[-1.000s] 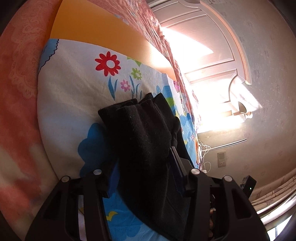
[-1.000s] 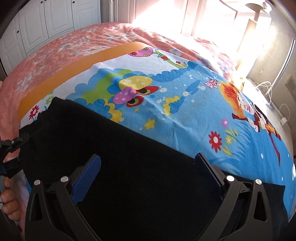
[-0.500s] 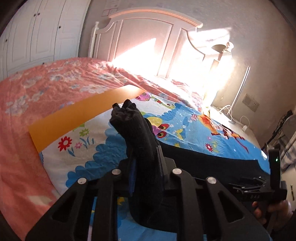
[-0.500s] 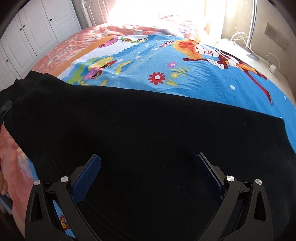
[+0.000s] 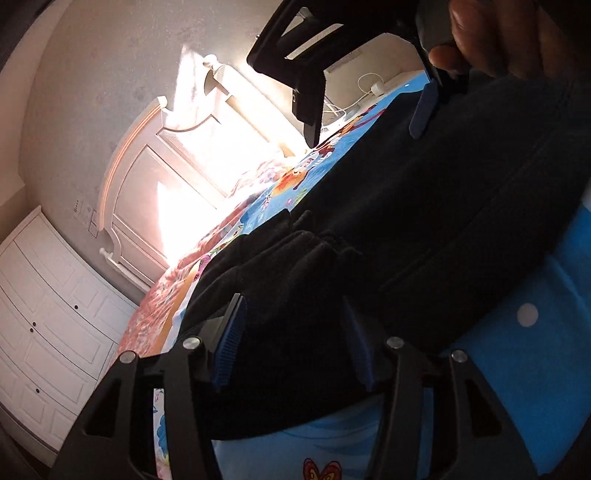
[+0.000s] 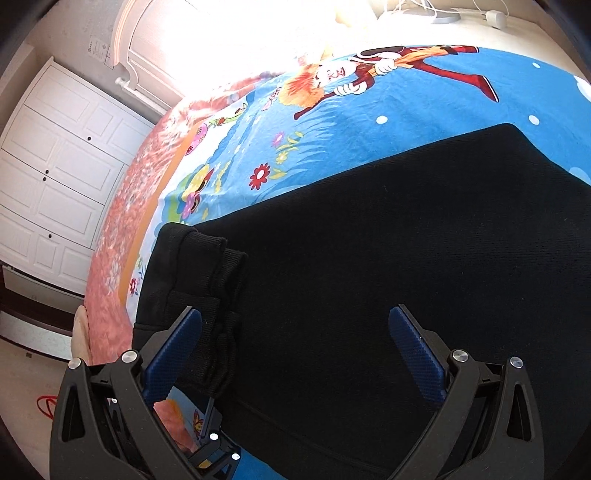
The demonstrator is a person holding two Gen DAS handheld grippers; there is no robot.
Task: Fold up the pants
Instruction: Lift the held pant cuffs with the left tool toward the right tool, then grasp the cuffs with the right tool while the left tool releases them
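The black pants lie folded over on the blue cartoon sheet. Their ribbed cuffs rest on top of the lower layer at the left. In the left wrist view the pants fill the middle. My left gripper is open, its blue pads either side of the bunched cuffs, not clamping them. My right gripper is open just above the pants; it also shows at the top of the left wrist view, held by a hand.
A pink floral bedspread lies under the sheet on the left. A white headboard and white wardrobe doors stand beyond the bed. Cables and a plug lie on the floor at the far side.
My left gripper carried the cuff end across over the rest of the pants, laid it down and opened. My right gripper stayed open over the cloth as its view swung.
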